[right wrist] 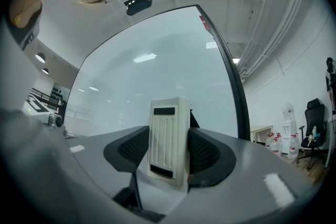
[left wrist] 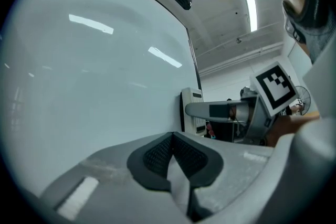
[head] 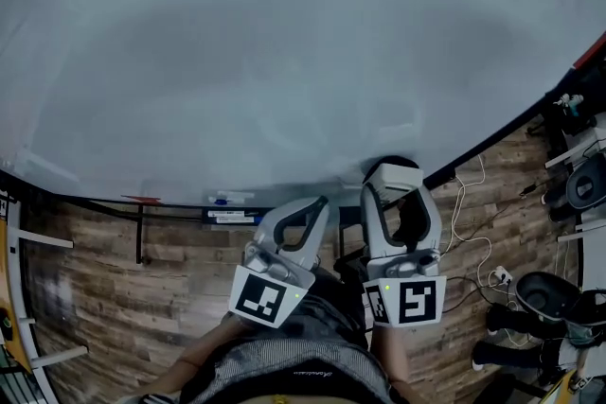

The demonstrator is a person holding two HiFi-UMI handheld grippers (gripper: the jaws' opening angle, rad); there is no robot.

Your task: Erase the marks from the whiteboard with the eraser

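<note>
Eraser first: the cream-white, ribbed plastic block (right wrist: 169,139) is clamped between the dark textured pads of the right gripper (head: 400,192). Its long axis runs along the fingers, so one end stands out past the fingertips. Ahead of those fingers, beyond the eraser's free end, rises the large pale-grey whiteboard with a black frame (head: 284,61), and that is the way the coming stroke has to travel. The eraser sits low, near the board's bottom edge, and I cannot tell whether it touches the surface. The left gripper (left wrist: 172,152) hangs just beside the right one with its jaws pressed together on nothing, so the right hand is plainly the one to work with. Seen from the right fingers, the eraser's back shows a dark slot near each end and long moulded ribs between them. The block looks rigid and squarely held, not tilted in the grip. The wiping face is turned away and hidden. On the board I make out only faint cloudy smears, no clear writing, so little seems left to wipe. To the left of both sets of fingers, a narrow ledge with a few markers (head: 227,201) runs along the board's foot.
</note>
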